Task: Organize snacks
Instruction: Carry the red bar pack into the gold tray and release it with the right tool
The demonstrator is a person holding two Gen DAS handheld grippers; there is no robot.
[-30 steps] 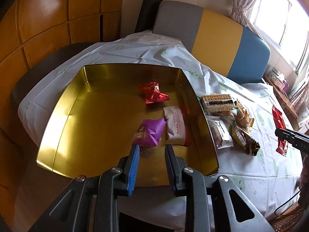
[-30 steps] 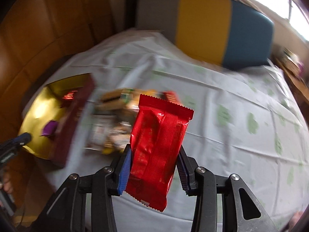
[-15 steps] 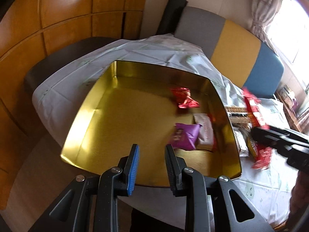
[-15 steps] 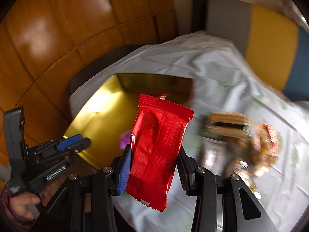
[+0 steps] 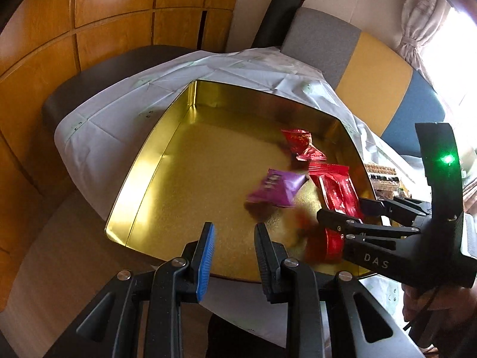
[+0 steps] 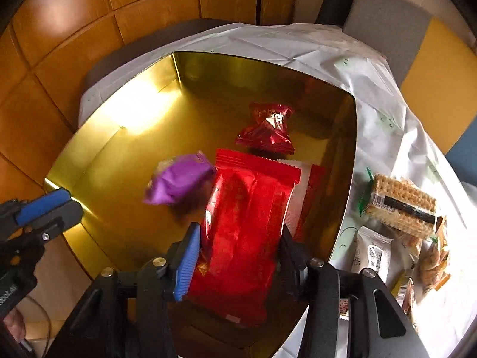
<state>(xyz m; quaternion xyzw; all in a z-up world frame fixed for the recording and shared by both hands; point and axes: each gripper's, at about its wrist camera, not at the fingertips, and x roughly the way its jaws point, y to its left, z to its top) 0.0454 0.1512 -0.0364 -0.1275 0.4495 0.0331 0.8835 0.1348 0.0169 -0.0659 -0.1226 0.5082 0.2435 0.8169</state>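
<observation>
A gold tin [image 5: 155, 161] sits on the white tablecloth; it also shows in the right wrist view [image 6: 98, 155]. My right gripper [image 6: 238, 247] is shut on a long red snack packet [image 6: 247, 232] and holds it over the tin's right side; both show in the left wrist view, the gripper [image 5: 351, 217] and the packet [image 5: 340, 191]. In the tin lie a purple packet [image 6: 179, 179], a small red foil packet [image 6: 268, 128] and a white-and-red packet [image 6: 301, 191], partly hidden. My left gripper [image 5: 234, 235] is open and empty at the tin's near edge.
Loose snacks lie on the cloth right of the tin: a wafer pack [image 6: 399, 205], a white packet [image 6: 372, 253] and orange-brown packets [image 6: 432, 256]. A grey, yellow and blue bench back [image 5: 372, 68] stands behind the table. Wood panelling [image 5: 89, 29] is at the left.
My right gripper has carried the long red packet left from over the table to above the tin's right side. My left gripper has drawn back slightly and stays open.
</observation>
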